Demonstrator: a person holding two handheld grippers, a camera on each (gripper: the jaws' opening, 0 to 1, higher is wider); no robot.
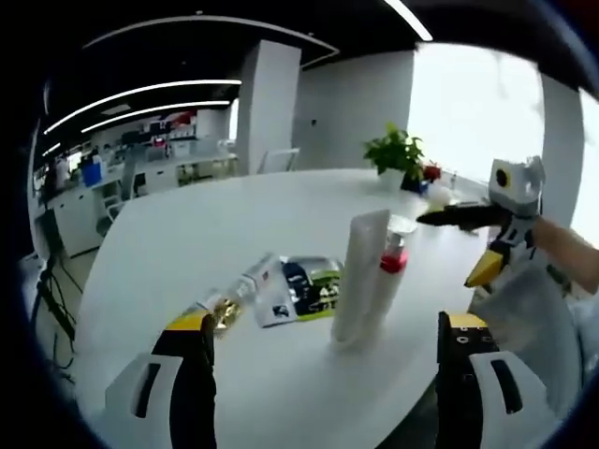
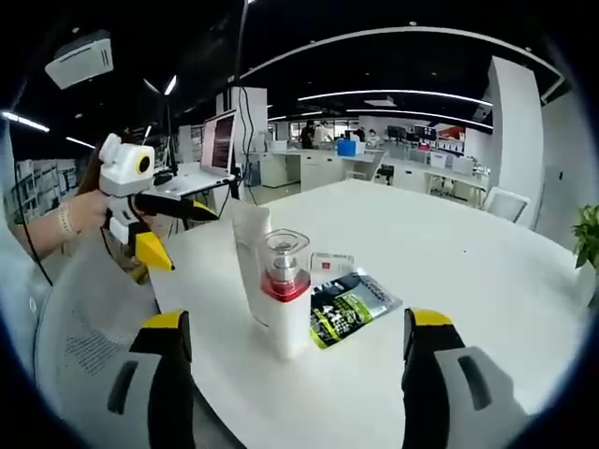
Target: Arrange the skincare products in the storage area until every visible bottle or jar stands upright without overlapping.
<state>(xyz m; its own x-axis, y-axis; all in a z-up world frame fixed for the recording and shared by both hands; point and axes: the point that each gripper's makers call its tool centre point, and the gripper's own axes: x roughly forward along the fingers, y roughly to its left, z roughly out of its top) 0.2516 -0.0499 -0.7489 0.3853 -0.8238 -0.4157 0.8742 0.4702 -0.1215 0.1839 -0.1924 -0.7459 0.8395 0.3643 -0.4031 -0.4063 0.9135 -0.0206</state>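
Little is reading clearly here. In the right gripper view, the dark and green sachet [image 2: 354, 306] lying flat on the tabletop [image 2: 468, 271] is showing large pale characters that look like "41", though the blur is making this uncertain. The smaller print on it is staying illegible, as are the markings on the other products.

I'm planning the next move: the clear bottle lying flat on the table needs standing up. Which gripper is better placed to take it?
Probably the left. The lying clear bottle sits just ahead of the open left gripper, near its left jaw. From the right gripper, the upright white tube and red-collared bottle stand in the way.
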